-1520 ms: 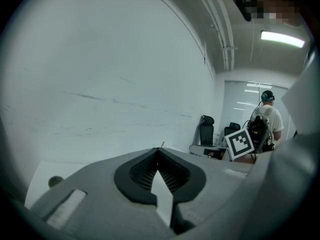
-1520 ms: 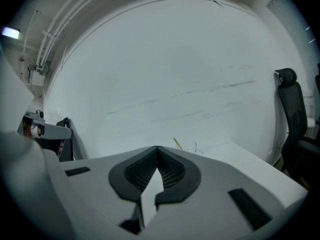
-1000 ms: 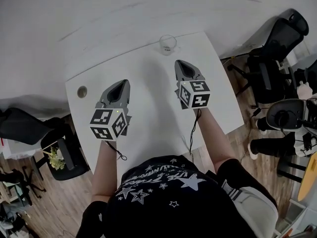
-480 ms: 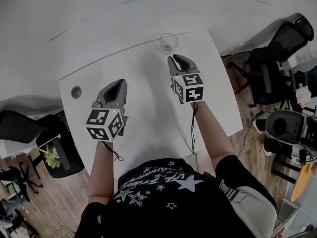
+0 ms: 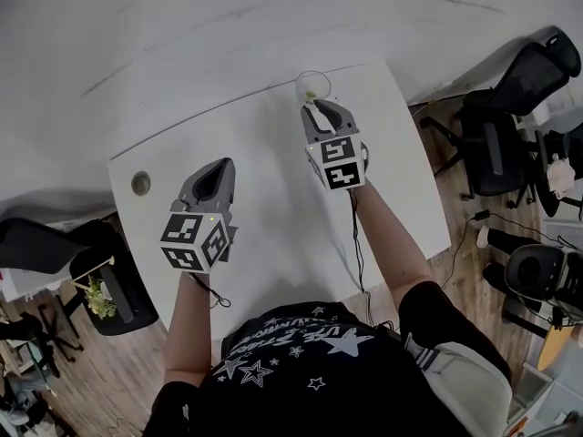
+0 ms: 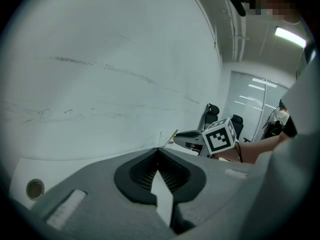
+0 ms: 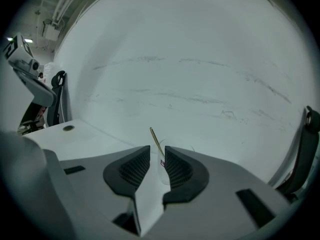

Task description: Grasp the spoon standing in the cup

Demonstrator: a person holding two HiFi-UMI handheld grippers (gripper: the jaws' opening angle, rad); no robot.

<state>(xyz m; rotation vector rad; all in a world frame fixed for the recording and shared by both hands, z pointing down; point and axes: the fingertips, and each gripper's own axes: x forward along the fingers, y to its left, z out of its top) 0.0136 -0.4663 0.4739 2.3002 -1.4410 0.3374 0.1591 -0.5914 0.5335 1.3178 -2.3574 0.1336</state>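
A clear cup (image 5: 311, 83) stands at the far edge of the white table (image 5: 273, 226), with a thin gold spoon (image 5: 312, 93) leaning in it. My right gripper (image 5: 316, 107) is just short of the cup, open, its jaws a narrow gap apart. In the right gripper view the spoon handle (image 7: 155, 140) rises in line with that gap, and the cup (image 7: 162, 167) shows between the fingers. My left gripper (image 5: 221, 166) hovers over the table's left half, shut on nothing. From the left gripper view the cup (image 6: 163, 139) and the right gripper (image 6: 186, 135) are far ahead.
A round cable hole (image 5: 140, 184) sits near the table's left corner. A white wall runs right behind the table's far edge. Black office chairs (image 5: 510, 89) stand on the wooden floor to the right, another dark chair (image 5: 36, 239) to the left.
My right gripper has moved forward and a little left, up to the cup. The left gripper has stayed about where it was.
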